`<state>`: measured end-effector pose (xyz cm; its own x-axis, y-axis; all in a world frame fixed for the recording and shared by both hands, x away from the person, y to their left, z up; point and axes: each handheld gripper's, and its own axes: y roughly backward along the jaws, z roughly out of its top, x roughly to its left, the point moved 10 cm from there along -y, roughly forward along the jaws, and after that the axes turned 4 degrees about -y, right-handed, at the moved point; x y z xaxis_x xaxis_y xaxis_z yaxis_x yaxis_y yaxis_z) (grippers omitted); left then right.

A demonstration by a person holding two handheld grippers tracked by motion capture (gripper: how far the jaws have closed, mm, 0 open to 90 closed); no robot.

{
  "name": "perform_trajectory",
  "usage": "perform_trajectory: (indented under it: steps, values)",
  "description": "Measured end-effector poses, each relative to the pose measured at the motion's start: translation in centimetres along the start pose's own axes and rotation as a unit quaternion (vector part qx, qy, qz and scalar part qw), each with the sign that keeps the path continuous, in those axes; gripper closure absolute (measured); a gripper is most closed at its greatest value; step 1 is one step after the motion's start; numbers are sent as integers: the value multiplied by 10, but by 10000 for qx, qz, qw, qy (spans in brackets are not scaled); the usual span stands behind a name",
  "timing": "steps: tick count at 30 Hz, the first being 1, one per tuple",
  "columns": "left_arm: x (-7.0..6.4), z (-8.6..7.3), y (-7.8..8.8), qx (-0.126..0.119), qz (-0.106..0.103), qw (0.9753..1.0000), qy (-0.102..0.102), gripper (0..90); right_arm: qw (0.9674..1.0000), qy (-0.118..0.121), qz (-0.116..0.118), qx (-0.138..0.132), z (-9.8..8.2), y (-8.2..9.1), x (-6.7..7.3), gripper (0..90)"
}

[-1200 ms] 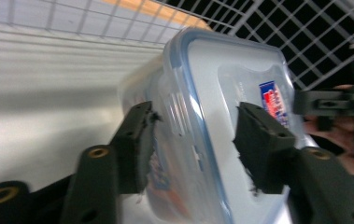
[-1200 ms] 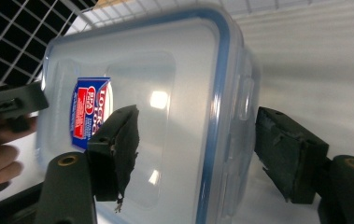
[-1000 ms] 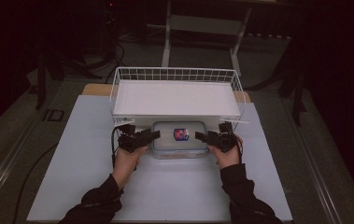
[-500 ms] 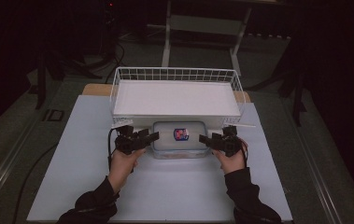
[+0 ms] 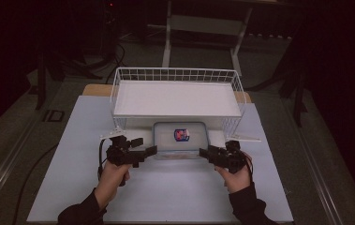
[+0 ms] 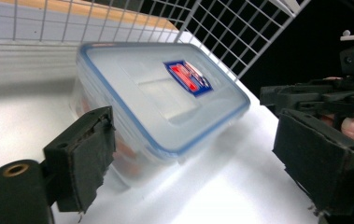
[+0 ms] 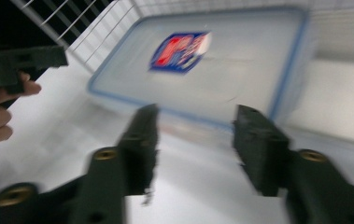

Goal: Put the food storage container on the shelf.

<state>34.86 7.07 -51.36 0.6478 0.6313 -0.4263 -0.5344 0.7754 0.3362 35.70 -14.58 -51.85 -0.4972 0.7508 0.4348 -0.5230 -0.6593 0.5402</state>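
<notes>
A: High view first. Where is my box?

B: Your clear box with the blue-rimmed lid sits on the white surface, tucked half under the wire basket.

A: And my left tool?

B: It is just beside the box's left end. Its jaws have just been opening and stand wide. Nothing is between them.

A: My right tool?

B: It is just beside the right end. Its jaws have just been closing, but they are partly apart and hold nothing.

A: What could go wrong?

B: I think the box could stay stuck. If you lift it too soon, the lid may bump the basket's bottom. If only one tool grabs, the box may turn.
</notes>
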Motion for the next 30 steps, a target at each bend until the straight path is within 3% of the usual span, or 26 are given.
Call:
perform_trajectory:
  steps: [2,7,10,13,16,30]
  values:
    - [-3,-5,4,84,-2,9999,-62,1,10000,19,49,42,-7,-3,6,671]
    - [-8,-15,15,134,101,9994,-307,0,9994,246,-36,239,-22,-18,14,896]
    - [-10,-21,20,84,135,9991,-393,0,9988,348,-75,335,-27,-29,16,899]
    - [-9,-29,23,66,179,9988,-443,0,9985,284,-24,457,-32,-40,18,899]
    - [-7,-35,23,39,205,9990,-404,0,9981,312,-16,534,-35,-51,22,899]
    - [-2,-40,22,-34,329,9983,-471,0,9982,381,-142,440,-24,-81,24,899]
